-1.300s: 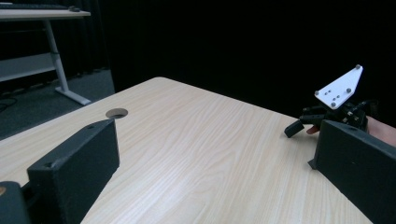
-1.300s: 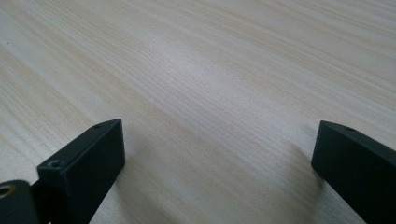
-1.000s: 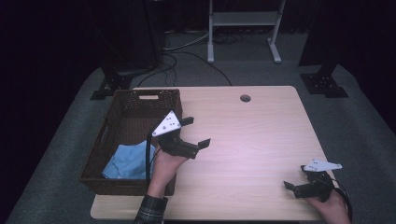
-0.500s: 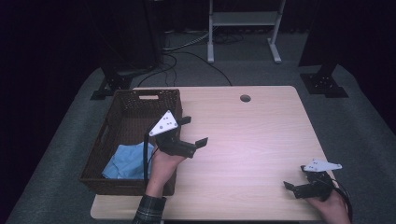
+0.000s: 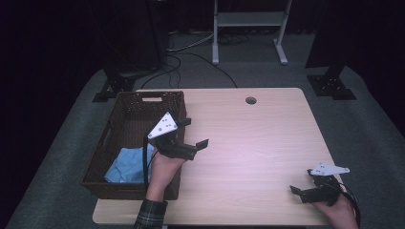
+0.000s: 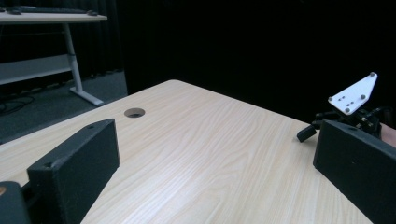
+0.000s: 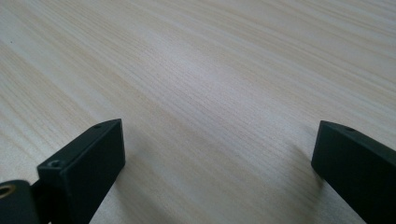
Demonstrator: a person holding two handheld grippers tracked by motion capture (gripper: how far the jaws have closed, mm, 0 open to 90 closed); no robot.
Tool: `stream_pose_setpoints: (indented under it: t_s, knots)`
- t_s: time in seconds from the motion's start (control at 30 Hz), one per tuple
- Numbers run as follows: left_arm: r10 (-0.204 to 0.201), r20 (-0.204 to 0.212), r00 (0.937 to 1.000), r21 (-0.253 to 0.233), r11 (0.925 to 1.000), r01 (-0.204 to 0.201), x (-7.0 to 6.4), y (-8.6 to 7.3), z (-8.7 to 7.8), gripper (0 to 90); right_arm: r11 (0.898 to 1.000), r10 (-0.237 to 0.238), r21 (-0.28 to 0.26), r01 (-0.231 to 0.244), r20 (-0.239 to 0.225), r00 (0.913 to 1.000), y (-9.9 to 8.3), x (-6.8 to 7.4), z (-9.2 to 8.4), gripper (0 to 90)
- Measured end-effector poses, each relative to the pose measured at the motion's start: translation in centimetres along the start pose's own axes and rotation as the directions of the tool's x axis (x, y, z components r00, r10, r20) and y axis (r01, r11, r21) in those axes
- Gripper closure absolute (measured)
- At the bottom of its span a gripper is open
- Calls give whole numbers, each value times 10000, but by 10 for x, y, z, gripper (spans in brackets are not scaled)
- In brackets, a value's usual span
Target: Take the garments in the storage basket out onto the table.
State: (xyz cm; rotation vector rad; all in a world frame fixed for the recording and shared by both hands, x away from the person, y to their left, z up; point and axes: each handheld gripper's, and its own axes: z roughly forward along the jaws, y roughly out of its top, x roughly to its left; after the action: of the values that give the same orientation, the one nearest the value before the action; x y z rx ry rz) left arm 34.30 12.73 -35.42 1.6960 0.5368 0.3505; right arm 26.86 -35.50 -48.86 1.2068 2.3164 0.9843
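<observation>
My left gripper [image 5: 194, 132] hovers open over the light wooden table [image 5: 258, 138], just past the right rim of a brown wicker basket [image 5: 125, 125]. A light blue cloth [image 5: 128, 164] lies in the basket's near end. Its own view shows the left gripper [image 6: 215, 140] with jaws wide apart and bare tabletop between them. My right gripper [image 5: 303, 181] rests open near the table's front right corner, empty. From its own camera the right gripper [image 7: 219, 140] stands close above the wood grain. The right gripper [image 6: 348, 109] also appears far off in the left gripper view.
A round cable hole [image 5: 250, 100] sits near the table's far edge. Beyond the table are a white desk frame [image 5: 248, 28], black stands [image 5: 332, 81] and cables on grey carpet. The basket takes up the table's left side.
The left gripper has turned slightly, its grey plate shifting a little left; it stays open. The right gripper has not moved.
</observation>
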Motion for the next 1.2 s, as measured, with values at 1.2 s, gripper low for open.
stream_pose_setpoints:
  t_s: [1.2]
  knots:
    - [-434, -678, 9968, -16, 9991, 434, 23, -11, -19, 0, 10000, 12, 6, -12, 0, 10000, 0, 0, 0, 16]
